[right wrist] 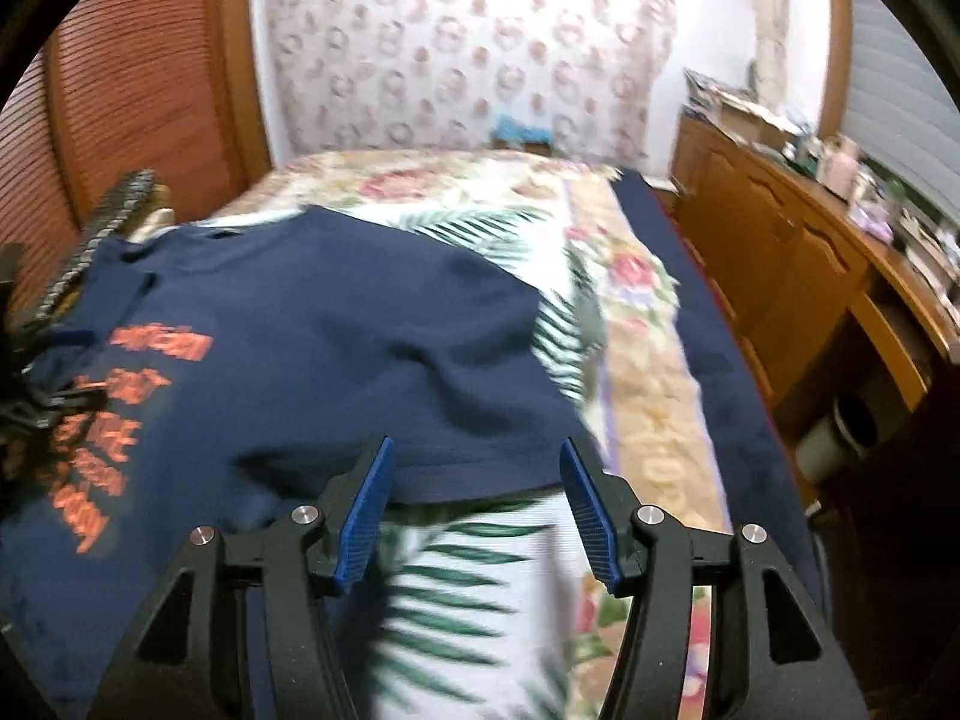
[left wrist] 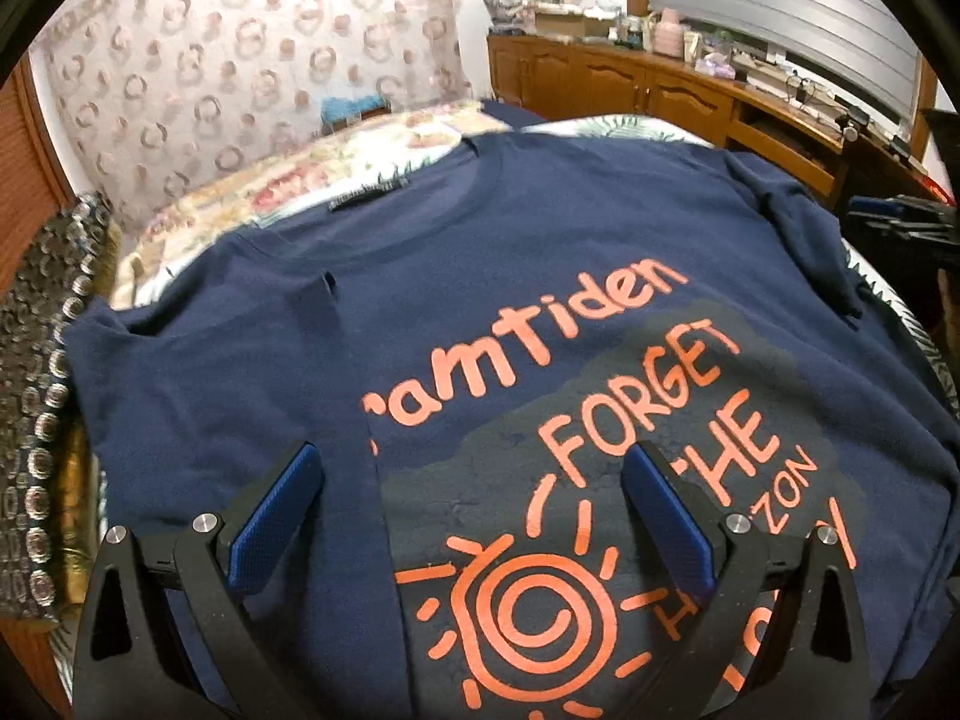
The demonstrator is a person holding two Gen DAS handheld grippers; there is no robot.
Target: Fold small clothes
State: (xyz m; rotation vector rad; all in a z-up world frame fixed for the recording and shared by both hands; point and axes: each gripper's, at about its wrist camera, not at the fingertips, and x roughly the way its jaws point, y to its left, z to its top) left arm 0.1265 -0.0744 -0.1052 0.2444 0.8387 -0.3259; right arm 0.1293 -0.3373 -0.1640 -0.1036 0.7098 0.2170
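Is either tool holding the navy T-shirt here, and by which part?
Nothing is held. The left tool and right tool hang open over the T-shirt, which lies on the bed.

The navy T-shirt (left wrist: pixel 540 252) was matt cloth with cracked orange print, lying on the bed's (right wrist: pixel 636 324) floral fabric cover, beside which stood a glossy varnished wooden cabinet (right wrist: pixel 780 258).

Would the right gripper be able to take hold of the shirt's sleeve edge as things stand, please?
Probably yes: the right gripper is open, with the navy T-shirt sleeve hem lying flat on the bedspread just ahead, and nothing lies between them.
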